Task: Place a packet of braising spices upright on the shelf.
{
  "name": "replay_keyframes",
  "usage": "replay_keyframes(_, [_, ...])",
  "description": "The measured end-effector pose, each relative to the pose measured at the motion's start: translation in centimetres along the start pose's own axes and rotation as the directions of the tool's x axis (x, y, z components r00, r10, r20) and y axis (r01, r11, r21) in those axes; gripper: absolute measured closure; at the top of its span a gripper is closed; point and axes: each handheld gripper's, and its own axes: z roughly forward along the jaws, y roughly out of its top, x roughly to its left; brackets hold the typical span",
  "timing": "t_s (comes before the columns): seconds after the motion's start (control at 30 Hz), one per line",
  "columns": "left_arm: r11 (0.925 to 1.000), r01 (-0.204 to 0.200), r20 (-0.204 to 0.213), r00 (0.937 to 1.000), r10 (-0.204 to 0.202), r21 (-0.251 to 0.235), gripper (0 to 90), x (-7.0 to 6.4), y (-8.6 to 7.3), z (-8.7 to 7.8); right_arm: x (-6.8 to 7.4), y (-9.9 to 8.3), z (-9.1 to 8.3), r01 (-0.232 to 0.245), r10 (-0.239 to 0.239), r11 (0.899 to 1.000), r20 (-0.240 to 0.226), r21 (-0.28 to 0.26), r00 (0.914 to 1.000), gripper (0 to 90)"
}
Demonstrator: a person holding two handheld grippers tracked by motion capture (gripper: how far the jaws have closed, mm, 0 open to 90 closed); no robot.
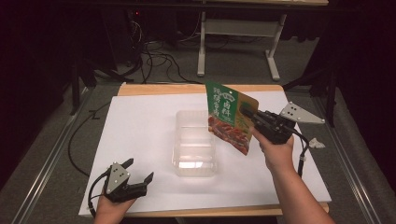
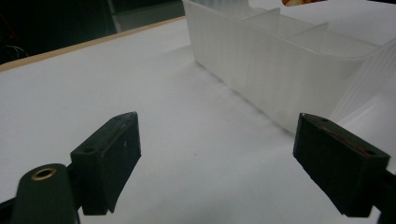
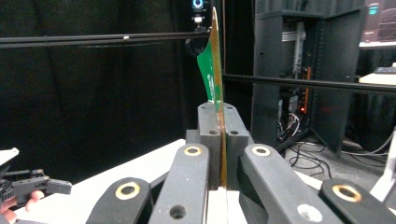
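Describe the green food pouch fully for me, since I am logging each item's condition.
The green pouch is a flat, glossy packet with pale lettering and a reddish food picture low on its face. It hangs in the air, tilted, above the right edge of the clear plastic tray, clear of the table. The right gripper clamps its right edge; in the right gripper view it shows edge-on, a thin sheet pinched between the closed jaws. It looks sealed and flat; its back is hidden.

The green sauce pouch point(image 1: 230, 116) carries large pale Chinese characters down its front above a picture of red-brown food; they are too blurred to read for certain.
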Motion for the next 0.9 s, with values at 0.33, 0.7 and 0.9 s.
replay_keyframes(0.33, [1.0,-0.003,-0.001,1.0,0.003,-0.009,15.5,-0.1,0.0,-0.1,1.0,-0.1,2.9,0.01,-0.01,1.0,-0.046,0.012,0.9989,90.0])
replay_keyframes(0.7, [0.9999,-0.001,0.008,1.0,0.001,-0.011,15.5,0.0,0.1,-0.1,1.4,-0.6,5.2,0.001,0.001,1.0,-0.085,0.021,0.9964,90.0])
replay_keyframes(0.9, [0.9997,0.004,0.018,0.9998,-0.003,-0.025,14.6,0.0,0.1,-0.2,1.3,-0.8,6.1,-0.015,0.017,1.0,-0.095,0.022,0.9953,90.0])
